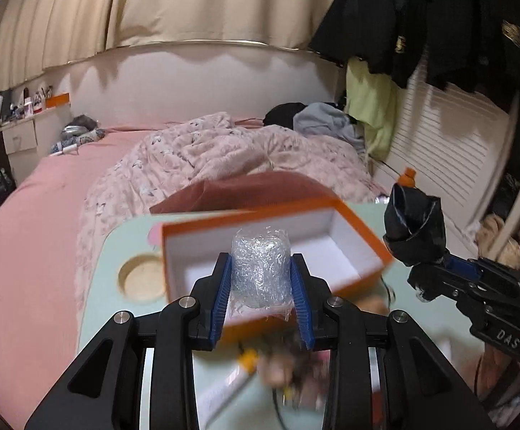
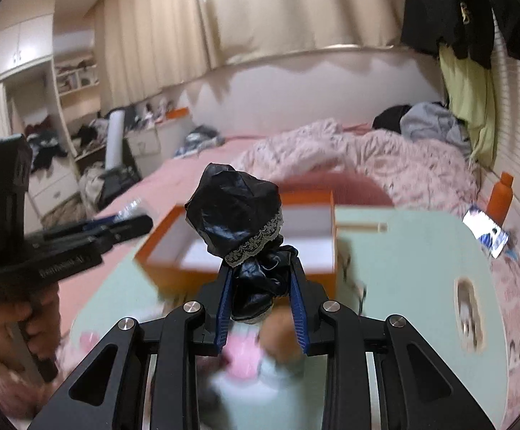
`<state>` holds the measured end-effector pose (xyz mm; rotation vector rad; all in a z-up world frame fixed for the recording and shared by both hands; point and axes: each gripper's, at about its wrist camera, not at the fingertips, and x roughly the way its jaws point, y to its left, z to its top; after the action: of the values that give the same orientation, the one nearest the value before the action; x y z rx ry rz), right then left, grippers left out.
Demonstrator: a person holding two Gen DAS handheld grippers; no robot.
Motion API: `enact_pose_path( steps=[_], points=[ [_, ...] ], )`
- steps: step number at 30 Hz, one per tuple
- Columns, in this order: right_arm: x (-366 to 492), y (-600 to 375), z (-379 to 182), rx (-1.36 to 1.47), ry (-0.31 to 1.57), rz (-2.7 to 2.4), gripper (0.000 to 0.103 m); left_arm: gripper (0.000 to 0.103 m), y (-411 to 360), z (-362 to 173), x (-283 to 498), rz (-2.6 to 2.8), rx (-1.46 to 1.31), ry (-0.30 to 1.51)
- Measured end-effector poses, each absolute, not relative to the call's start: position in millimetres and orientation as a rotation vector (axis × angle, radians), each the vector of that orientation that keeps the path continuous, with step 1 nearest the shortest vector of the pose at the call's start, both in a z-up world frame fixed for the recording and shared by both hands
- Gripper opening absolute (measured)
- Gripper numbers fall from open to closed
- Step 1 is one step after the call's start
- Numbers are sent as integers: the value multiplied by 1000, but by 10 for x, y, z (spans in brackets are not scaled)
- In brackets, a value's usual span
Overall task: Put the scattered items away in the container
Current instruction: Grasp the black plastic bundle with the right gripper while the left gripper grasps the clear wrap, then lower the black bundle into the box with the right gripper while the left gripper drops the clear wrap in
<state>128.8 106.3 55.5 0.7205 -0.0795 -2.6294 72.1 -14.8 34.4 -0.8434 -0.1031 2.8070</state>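
Blurred clutter [image 1: 281, 376] lies half-hidden beneath left tool [image 1: 260, 279].

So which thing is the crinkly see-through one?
Start at the pale green table by the pink bed, then find the open orange box with the white inside on it. Just in front, the left gripper pinches a clear bubble-wrap bundle; the right gripper's bundle is shiny black instead.
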Motion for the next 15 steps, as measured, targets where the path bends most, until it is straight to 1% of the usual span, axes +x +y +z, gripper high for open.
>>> enact_pose_path(
  steps=[5,8,9,10,12,13,14,15],
  points=[
    [779,915,533,757,-61,-2674,29,34,-113,102,271,2826,-918,-140],
    [584,835,420,821,-31,-2680,34,34,-126,-11,144,2823,-948,-183],
    [543,816,384,835,-23,-2687,37,34,-130,-41,119,2831,-958,-195],
    [531,801,350,840,-27,-2696,44,37,-142,-67,105,2838,-967,-207],
    [558,798,330,822,-42,-2700,52,41,-173,-93,138,2846,-966,-227],
    [589,800,334,801,-41,-2707,58,47,-184,-87,155,2849,-958,-230],
    [623,800,344,774,-36,-2717,61,56,-191,-85,173,2856,-950,-231],
    [672,800,371,737,-26,-2730,67,59,-209,-77,203,2868,-934,-234]
  ],
)
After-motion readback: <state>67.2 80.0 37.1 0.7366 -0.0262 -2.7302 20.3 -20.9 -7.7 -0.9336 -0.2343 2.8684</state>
